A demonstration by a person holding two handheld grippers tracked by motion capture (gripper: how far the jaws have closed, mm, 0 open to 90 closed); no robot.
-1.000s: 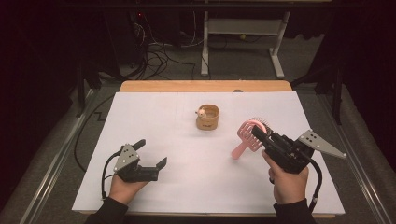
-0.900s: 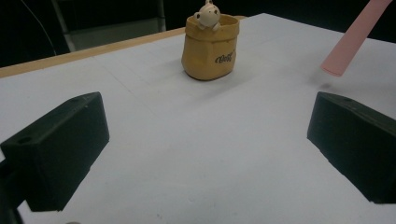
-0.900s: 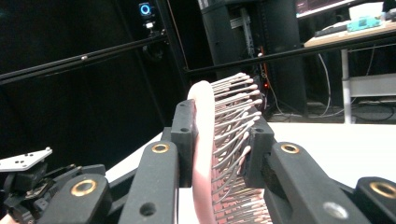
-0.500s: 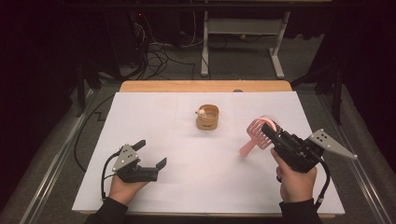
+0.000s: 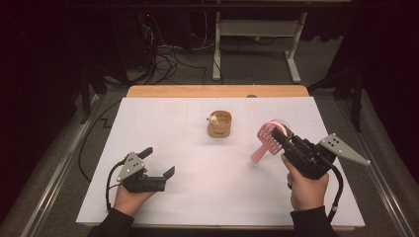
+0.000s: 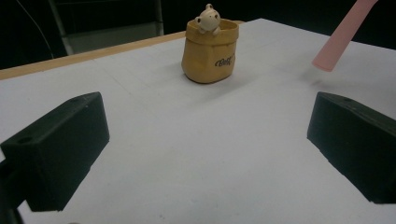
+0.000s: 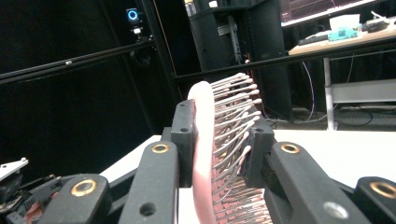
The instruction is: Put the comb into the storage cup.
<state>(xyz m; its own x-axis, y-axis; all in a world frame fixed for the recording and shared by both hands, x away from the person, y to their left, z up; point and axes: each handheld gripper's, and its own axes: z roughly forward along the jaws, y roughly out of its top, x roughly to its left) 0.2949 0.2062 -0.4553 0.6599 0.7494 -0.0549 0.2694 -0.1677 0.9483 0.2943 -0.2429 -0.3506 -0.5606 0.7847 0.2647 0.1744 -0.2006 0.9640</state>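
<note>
Right tongs (image 5: 282,139) clamp the pink hairbrush (image 5: 269,138) by its bristled head, handle angled down-left, apparently clear of the white counter (image 5: 197,197). We see the left tongs (image 5: 158,163) spread open, empty, at near left. Far centre stands a tan bear pot (image 5: 219,123).

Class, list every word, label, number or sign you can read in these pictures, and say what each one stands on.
"Bell", or something close: dark script on the side of the pot; the letters are too blurred to be sure of.
High view: the same mark on the pot is too small to read.
Brush, left gripper and right gripper: no text.
</note>
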